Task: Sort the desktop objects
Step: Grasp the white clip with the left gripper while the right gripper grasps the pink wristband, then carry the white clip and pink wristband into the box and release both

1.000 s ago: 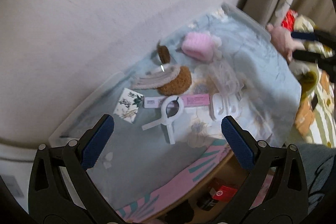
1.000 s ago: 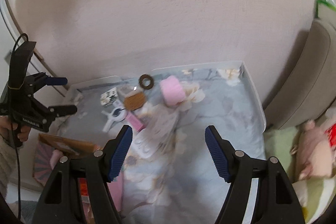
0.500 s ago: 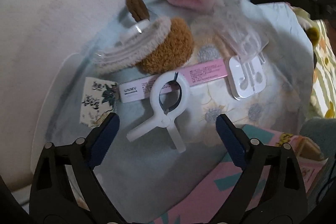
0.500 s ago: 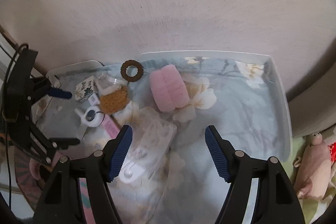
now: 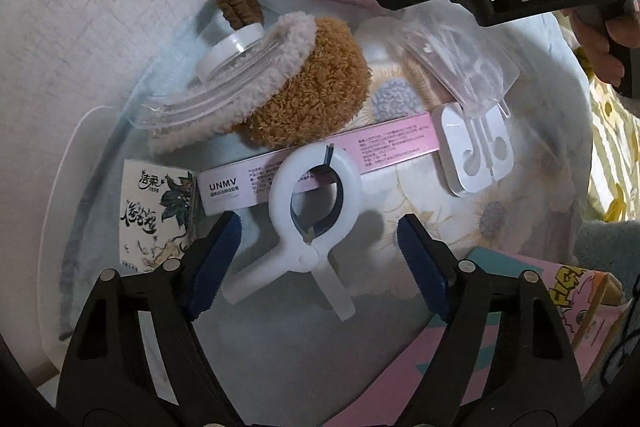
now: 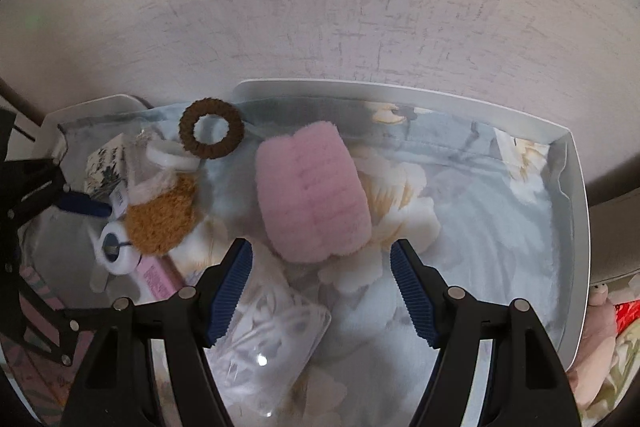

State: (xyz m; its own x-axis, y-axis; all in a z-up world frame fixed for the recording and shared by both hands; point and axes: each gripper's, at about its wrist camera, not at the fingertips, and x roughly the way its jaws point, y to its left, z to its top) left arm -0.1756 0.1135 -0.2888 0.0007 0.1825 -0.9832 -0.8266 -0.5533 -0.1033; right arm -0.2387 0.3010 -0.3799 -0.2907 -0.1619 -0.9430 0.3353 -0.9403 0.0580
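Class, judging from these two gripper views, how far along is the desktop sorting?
Done: nothing visibly; the brown puff, pink box and hair tie lie mixed together. In hand: nothing held. The left gripper is closing around the white clip; the right gripper stands open by the pink roll. Left: everything.
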